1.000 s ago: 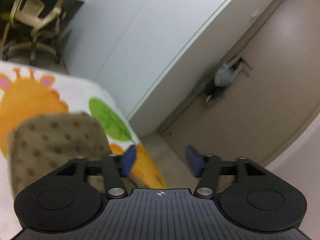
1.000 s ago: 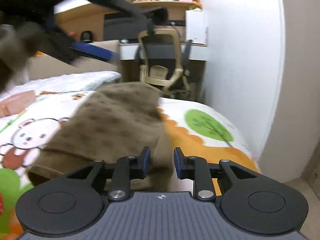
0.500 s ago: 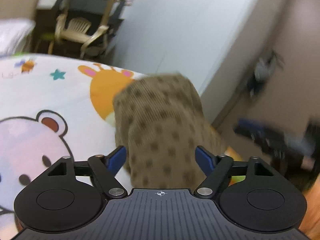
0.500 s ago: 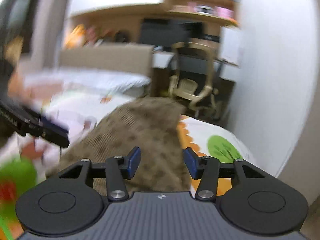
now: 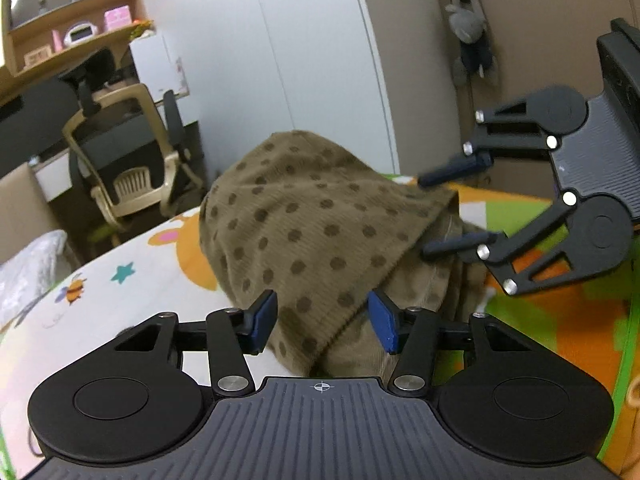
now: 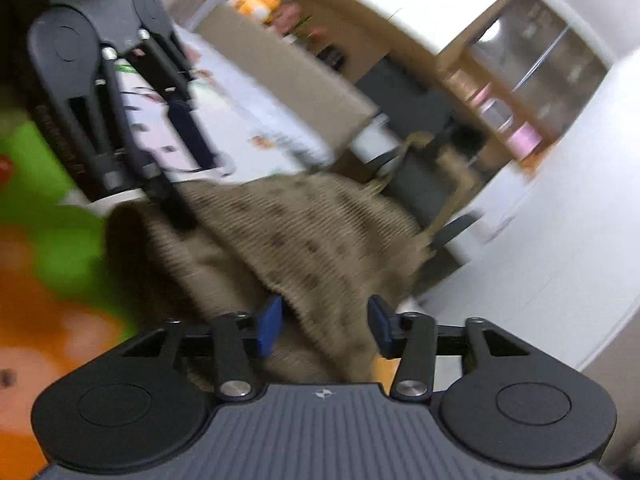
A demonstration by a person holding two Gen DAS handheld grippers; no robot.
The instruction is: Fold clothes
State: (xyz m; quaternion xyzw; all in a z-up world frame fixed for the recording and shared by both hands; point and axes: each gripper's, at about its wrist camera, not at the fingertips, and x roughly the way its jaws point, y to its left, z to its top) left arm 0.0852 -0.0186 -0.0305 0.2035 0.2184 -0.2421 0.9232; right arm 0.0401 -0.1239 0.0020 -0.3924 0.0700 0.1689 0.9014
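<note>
A brown garment with dark dots (image 5: 316, 224) lies folded on the cartoon-print bed cover (image 5: 132, 276). My left gripper (image 5: 322, 326) is open, its blue pads on either side of the garment's near fold. My right gripper (image 5: 452, 208) is open at the garment's right edge, one finger above the top layer and one at the opening beneath it. In the blurred right wrist view the right gripper (image 6: 322, 324) stands open over the garment (image 6: 320, 248), with the left gripper (image 6: 176, 152) at its far side.
A beige desk chair (image 5: 132, 152) and desk stand past the bed's far edge. A white wardrobe (image 5: 304, 60) and a door with a hanging grey toy (image 5: 472, 36) are behind. Shelves (image 5: 76, 32) at upper left.
Both grippers have swung in onto the folded garment from opposite sides. The right gripper, shut on the cloth a second ago, is now open. The left view turned from the door towards the garment.
</note>
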